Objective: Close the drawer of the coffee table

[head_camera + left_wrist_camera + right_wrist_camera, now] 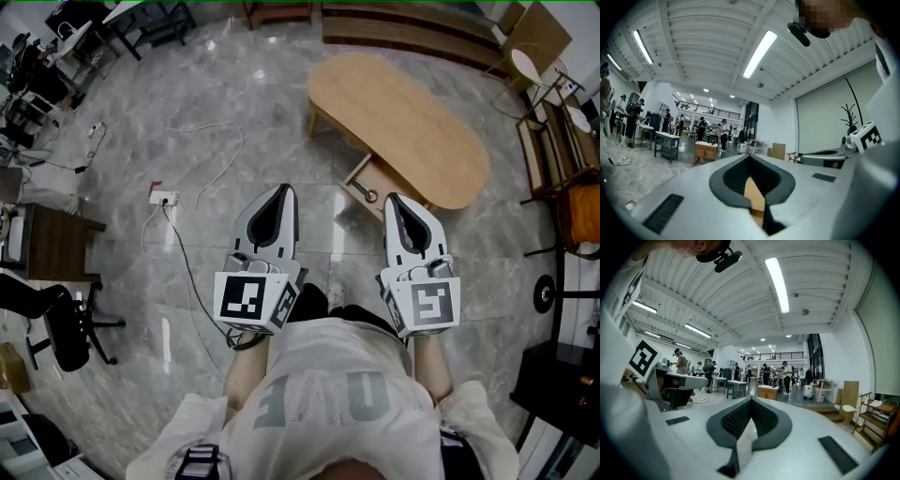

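The oval wooden coffee table stands on the marble floor ahead and to the right in the head view. Its drawer is pulled out toward me, with a ring handle on its front. My left gripper is held level in front of my body, left of the drawer, shut and empty. My right gripper is also shut and empty, its tip just short of the drawer's right corner in the head view. Neither touches the table.
A white power strip and its cables lie on the floor to the left. A dark desk and an office chair stand at far left. Wooden shelving lines the right side. People stand far off among workbenches.
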{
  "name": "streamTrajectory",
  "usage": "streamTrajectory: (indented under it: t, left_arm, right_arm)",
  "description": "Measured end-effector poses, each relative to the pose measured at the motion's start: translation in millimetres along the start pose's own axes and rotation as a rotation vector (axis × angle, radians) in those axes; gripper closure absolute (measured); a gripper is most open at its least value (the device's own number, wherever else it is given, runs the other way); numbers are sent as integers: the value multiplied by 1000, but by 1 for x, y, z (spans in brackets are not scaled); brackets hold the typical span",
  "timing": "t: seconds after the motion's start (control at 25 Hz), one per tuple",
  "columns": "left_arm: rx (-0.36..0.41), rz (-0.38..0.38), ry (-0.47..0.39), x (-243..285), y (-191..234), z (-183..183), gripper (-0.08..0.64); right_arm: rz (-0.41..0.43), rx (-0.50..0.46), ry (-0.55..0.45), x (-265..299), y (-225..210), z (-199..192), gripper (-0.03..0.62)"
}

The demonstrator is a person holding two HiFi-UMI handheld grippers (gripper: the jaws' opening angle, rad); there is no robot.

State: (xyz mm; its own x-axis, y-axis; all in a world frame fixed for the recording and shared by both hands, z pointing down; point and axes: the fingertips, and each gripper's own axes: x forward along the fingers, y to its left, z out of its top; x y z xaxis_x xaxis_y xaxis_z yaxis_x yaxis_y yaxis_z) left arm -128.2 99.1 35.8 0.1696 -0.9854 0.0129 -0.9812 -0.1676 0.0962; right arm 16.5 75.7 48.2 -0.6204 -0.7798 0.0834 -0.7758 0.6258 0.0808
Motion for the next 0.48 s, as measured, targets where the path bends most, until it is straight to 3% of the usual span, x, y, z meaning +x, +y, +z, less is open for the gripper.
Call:
streamTrajectory:
  t: [0.2, 0.48]
  left_arm:
    - [3, -44, -21, 54, 16, 14, 551]
    - [54, -140, -65, 109, 41, 37, 551]
  right_arm:
    - [-29, -5, -48, 54, -12, 23, 586]
    - [-135, 1, -102, 105, -22, 41, 586]
